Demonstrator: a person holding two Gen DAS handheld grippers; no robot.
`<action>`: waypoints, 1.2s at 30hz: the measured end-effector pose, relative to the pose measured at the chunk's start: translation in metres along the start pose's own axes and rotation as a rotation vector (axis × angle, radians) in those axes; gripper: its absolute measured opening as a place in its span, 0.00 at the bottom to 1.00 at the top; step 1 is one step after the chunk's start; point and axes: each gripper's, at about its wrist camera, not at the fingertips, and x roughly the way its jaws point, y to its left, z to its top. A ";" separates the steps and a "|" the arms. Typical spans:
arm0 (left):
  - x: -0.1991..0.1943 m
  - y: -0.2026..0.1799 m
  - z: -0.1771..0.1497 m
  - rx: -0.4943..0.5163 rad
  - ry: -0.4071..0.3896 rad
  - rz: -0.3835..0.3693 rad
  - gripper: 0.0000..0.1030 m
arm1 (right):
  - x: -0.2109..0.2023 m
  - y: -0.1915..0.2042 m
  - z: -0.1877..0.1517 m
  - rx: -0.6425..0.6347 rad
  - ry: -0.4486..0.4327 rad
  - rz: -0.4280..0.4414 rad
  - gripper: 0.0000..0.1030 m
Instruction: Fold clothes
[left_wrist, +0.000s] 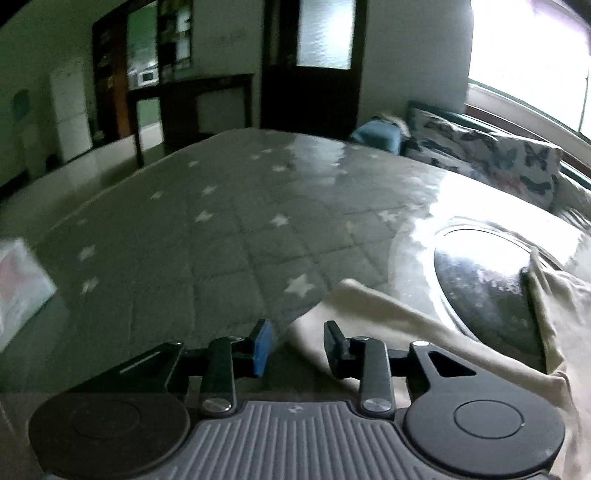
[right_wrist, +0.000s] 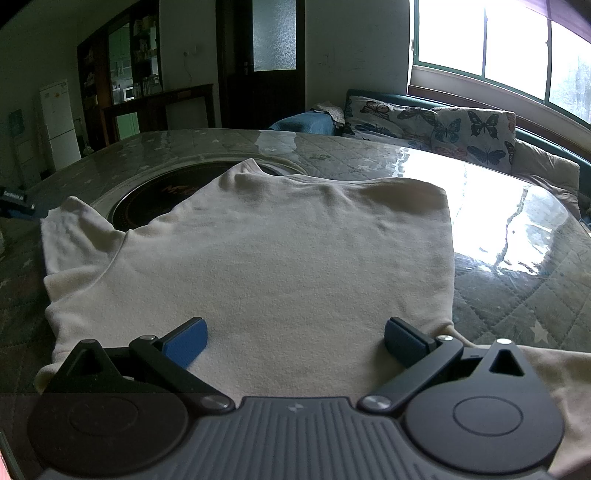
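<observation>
The cream top (right_wrist: 258, 258) lies spread near the surface (right_wrist: 517, 288) front edge, apparently one side folded in, one sleeve still out; left claw (left_wrist: 297, 349) narrowly parted and right claw (right_wrist: 295, 341) wide, both empty.

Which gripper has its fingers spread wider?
The right gripper: its blue-padded fingers splay far apart over the cream sweater. The left gripper shows only a narrow gap.

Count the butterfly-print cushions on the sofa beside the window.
2: the left cushion by the blue blanket, the right cushion under the window. Others may be hidden behind the table edge.
</observation>
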 end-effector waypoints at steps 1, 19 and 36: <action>0.000 0.003 -0.001 -0.013 0.003 -0.002 0.42 | 0.000 0.000 0.000 0.000 0.000 0.000 1.00; -0.007 0.016 0.003 -0.106 -0.008 -0.064 0.06 | -0.002 0.001 0.000 -0.005 -0.003 -0.005 1.00; -0.096 -0.103 0.032 0.031 -0.091 -0.567 0.05 | -0.039 -0.002 0.006 0.095 -0.074 0.020 0.89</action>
